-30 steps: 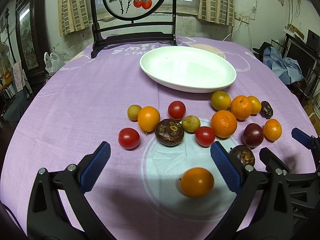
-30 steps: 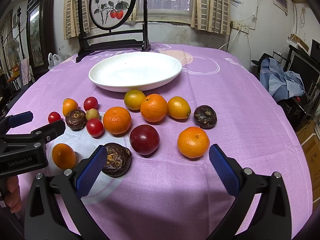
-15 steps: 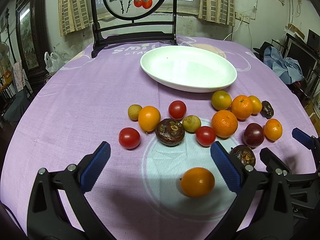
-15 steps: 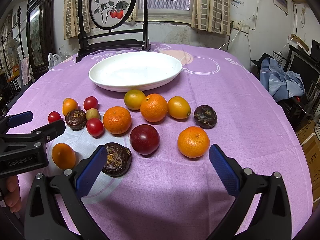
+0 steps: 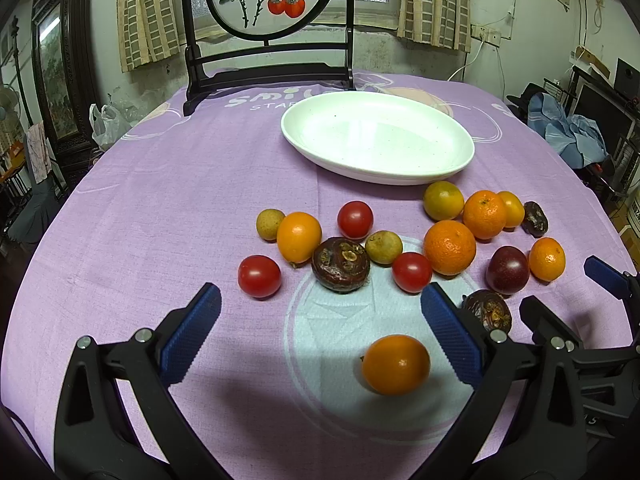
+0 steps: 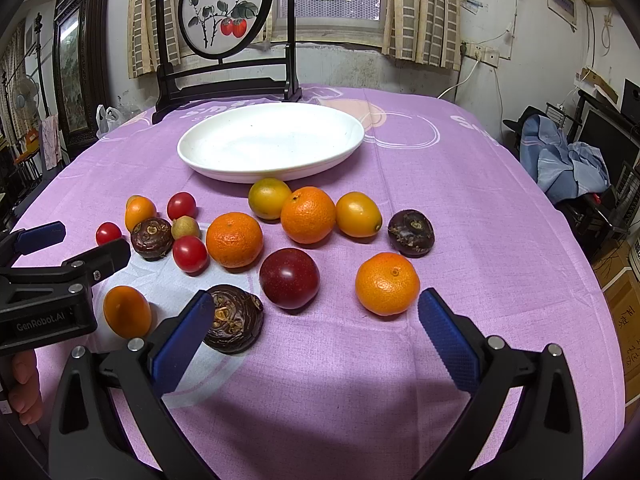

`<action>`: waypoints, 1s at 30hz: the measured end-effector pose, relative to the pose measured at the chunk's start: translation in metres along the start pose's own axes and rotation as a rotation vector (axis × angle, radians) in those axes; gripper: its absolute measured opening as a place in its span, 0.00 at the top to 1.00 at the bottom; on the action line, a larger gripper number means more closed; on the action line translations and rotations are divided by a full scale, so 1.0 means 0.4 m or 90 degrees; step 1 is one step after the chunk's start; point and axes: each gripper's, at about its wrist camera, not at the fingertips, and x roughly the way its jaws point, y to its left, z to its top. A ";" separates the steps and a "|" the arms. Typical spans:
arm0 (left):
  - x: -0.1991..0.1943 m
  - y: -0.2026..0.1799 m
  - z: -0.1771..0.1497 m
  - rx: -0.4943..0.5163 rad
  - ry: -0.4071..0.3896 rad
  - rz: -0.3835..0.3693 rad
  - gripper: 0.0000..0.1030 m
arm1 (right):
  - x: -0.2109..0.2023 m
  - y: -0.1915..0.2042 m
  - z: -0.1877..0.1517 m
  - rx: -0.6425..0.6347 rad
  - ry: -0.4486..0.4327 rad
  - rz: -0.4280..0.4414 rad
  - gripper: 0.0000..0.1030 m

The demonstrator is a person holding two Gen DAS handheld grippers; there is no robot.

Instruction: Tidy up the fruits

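Observation:
Several fruits lie loose on the purple cloth in front of an empty white plate [image 5: 440,136] [image 6: 224,140]. My left gripper [image 5: 316,308] hovers open; an orange kumquat [image 5: 395,364] lies just inside its right finger, and a red tomato [image 5: 259,276] and a brown water chestnut [image 5: 341,264] sit just beyond the tips. My right gripper [image 6: 310,312] is open too, with a dark chestnut [image 6: 236,320] by its left finger, a red plum [image 6: 289,278] and a mandarin [image 6: 387,283] ahead of its tips. The left gripper [image 6: 60,248] shows at the left edge of the right wrist view.
Behind the plate stands a dark wooden screen stand [image 5: 268,72] with a round persimmon painting. A chair with blue clothes [image 6: 568,160] is off the table's right side. Bare cloth lies to the left [image 5: 140,200] and near right [image 6: 480,220].

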 end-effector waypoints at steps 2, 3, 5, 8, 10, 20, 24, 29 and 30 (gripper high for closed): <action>-0.001 0.001 0.000 0.000 0.000 0.001 0.02 | 0.000 0.000 0.000 0.000 0.000 0.000 0.01; 0.000 0.002 0.000 0.000 0.001 0.001 0.02 | 0.000 0.000 0.000 0.000 0.000 0.000 0.01; -0.001 0.002 0.000 0.000 0.001 0.000 0.02 | 0.001 0.000 0.000 0.000 0.001 0.000 0.01; -0.001 0.007 -0.003 0.000 0.002 0.000 0.02 | 0.008 -0.001 -0.003 0.003 0.007 0.001 0.01; -0.001 0.009 -0.004 -0.001 0.002 0.001 0.02 | 0.015 -0.005 -0.006 0.009 0.016 0.007 0.01; 0.000 0.065 0.005 -0.044 0.017 -0.008 0.02 | 0.002 -0.080 -0.044 0.036 0.087 0.006 0.01; -0.003 0.090 0.007 -0.065 0.025 -0.013 0.02 | 0.017 -0.070 -0.063 0.008 0.127 0.021 0.11; 0.007 0.110 0.009 -0.085 0.038 -0.016 0.02 | 0.033 0.004 -0.059 -0.048 0.150 0.081 0.17; 0.011 0.113 0.009 -0.088 0.041 -0.015 0.02 | 0.040 0.026 -0.056 -0.065 0.152 0.092 0.17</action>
